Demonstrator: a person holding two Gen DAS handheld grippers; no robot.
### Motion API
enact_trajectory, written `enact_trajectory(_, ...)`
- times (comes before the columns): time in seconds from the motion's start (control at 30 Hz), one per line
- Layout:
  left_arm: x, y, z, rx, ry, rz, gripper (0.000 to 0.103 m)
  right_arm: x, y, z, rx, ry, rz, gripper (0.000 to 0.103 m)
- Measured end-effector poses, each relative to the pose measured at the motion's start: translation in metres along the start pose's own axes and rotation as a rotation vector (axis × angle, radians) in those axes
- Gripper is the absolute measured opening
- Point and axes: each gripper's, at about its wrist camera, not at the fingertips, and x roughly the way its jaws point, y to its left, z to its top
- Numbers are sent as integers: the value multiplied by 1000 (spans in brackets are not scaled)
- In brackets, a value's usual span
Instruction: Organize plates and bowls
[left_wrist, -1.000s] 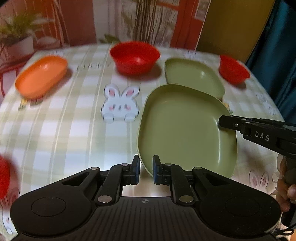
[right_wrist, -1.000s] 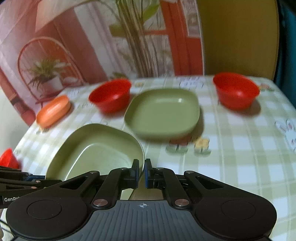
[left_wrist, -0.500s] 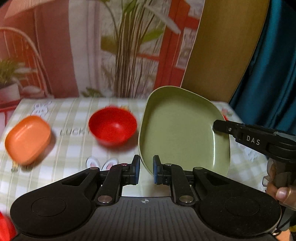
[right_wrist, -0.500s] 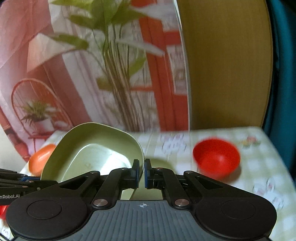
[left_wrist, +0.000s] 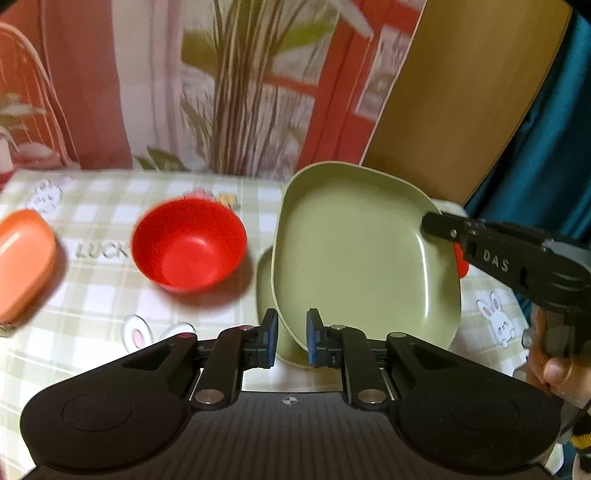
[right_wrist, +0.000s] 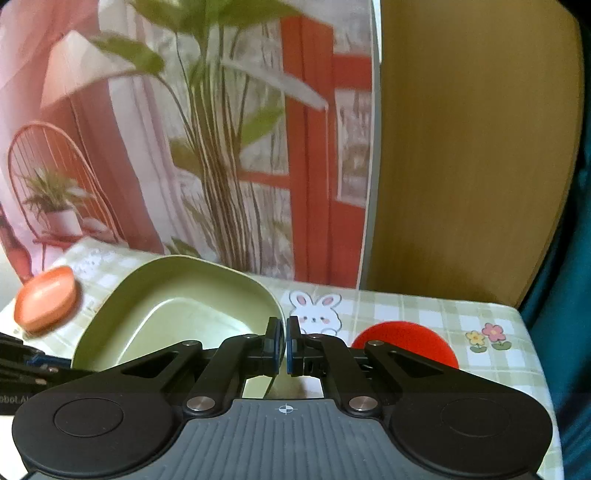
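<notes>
Left tongs (left_wrist: 289, 338): clamped on green plate's (left_wrist: 362, 254) near rim
Right tongs (right_wrist: 283, 345): pinching the plate's opposite rim
Second green plate (left_wrist: 264, 291): beneath, on worktop (left_wrist: 92, 302)

**Setting: domestic dining corner, staged backdrop**

Table (left_wrist: 110, 306) covered with a green-and-white checked cloth printed with rabbits (right_wrist: 318, 314) and flowers (right_wrist: 488, 336). Plastic tableware laid out: red bowl (left_wrist: 188, 245), orange dish (left_wrist: 22, 262), green plates (left_wrist: 365, 251). Behind the table, a printed backdrop (right_wrist: 221, 129) showing a plant, chair and red window frame; a wooden panel (right_wrist: 472, 147); a teal curtain (left_wrist: 546, 147).
</notes>
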Motion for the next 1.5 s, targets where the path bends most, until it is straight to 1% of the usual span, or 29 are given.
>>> enact_trajectory(0.2,32,3,-2,-32,93,2,18,34,-15,-14,25,63,39,3)
enact_trajectory(0.3,43,4,-2,-38,115,13,18,47,-16,-19,21,81,40,4)
enact_trajectory(0.53,53,7,-4,-41,147,28,19,64,-14,-23,13,102,40,4)
enact_trajectory(0.97,55,2,-2,-25,152,38,20,74,-12,-32,-4,131,18,5)
enact_trajectory(1.03,55,0,-2,-13,156,58,21,75,-10,-34,-15,134,2,4)
enact_trajectory(1.07,56,1,-2,-10,161,67,22,76,-10,-34,-15,134,3,3)
enact_trajectory(1.17,56,2,-3,-15,165,57,24,77,-8,-36,-18,135,-4,4)
enact_trajectory(1.23,55,3,-3,-11,161,65,28,78,-7,-36,-21,137,-9,4)
enact_trajectory(1.27,55,3,-3,-10,156,71,33,78,-7,-37,-22,139,-11,4)
enact_trajectory(1.3,54,3,-3,-10,149,78,36,79,-6,-38,-23,144,-14,4)
enact_trajectory(1.43,56,9,-3,-25,142,99,36,85,-3,-42,-32,165,-25,6)
enact_trajectory(1.5,57,11,-4,-32,140,102,38,86,-1,-44,-36,165,-31,7)
